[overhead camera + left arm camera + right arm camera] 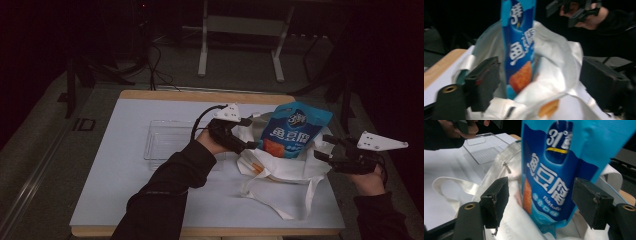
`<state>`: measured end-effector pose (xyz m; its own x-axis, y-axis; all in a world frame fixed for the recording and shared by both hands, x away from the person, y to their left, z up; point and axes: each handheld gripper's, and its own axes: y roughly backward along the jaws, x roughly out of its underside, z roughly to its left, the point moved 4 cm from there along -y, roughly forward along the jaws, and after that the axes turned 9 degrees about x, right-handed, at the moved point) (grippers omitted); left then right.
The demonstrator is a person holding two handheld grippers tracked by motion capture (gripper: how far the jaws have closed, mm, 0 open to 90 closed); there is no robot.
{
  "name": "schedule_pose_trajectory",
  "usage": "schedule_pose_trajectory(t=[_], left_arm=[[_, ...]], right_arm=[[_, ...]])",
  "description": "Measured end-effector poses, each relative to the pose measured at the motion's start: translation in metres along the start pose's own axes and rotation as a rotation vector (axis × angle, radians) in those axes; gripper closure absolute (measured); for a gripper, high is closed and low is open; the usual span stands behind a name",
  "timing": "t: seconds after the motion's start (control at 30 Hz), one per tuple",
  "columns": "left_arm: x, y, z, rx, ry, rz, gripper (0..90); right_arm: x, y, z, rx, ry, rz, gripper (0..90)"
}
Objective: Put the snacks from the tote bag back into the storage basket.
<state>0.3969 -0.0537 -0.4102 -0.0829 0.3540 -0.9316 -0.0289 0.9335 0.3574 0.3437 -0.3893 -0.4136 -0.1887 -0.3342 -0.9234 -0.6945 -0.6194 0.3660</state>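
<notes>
A glossy blue snack pouch (296, 130) stands half inside a white cloth tote bag (280, 165) on the white-topped desk (110, 180), propped by the bag's slumped mouth. The left gripper (248, 145) and the right gripper (324, 154) flank it, both sets of jaws spread and gripping nothing, apparently poised to work the pouch. A clear plastic tray (167, 137) waits alongside, perhaps its destination.

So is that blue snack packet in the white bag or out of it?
Partly in. The blue snack packet stands with its lower end inside the white bag's mouth, and its top sticks out above the cloth.
</notes>
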Motion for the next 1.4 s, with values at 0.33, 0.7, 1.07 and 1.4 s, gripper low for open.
schedule_pose_trajectory(t=[0.33, 0.7, 1.07, 1.4], left_arm=[[0.001, -0.028, 0.019, -0.021, 0.015, 0.008, 32.1], [-0.006, -0.057, 0.032, -0.071, 0.011, 0.068, 46.8], [-0.013, -0.08, 0.039, -0.076, 0.01, 0.121, 64.0], [-0.014, -0.089, 0.042, -0.074, 0.032, 0.141, 69.9]], right_arm=[[0.009, -0.01, -0.022, 0.044, -0.026, 0.02, 37.4], [0.012, -0.034, -0.038, 0.035, -0.047, 0.049, 39.9], [0.012, -0.052, -0.04, -0.027, -0.068, 0.07, 45.1], [0.011, -0.064, -0.036, -0.032, -0.05, 0.087, 58.8]])
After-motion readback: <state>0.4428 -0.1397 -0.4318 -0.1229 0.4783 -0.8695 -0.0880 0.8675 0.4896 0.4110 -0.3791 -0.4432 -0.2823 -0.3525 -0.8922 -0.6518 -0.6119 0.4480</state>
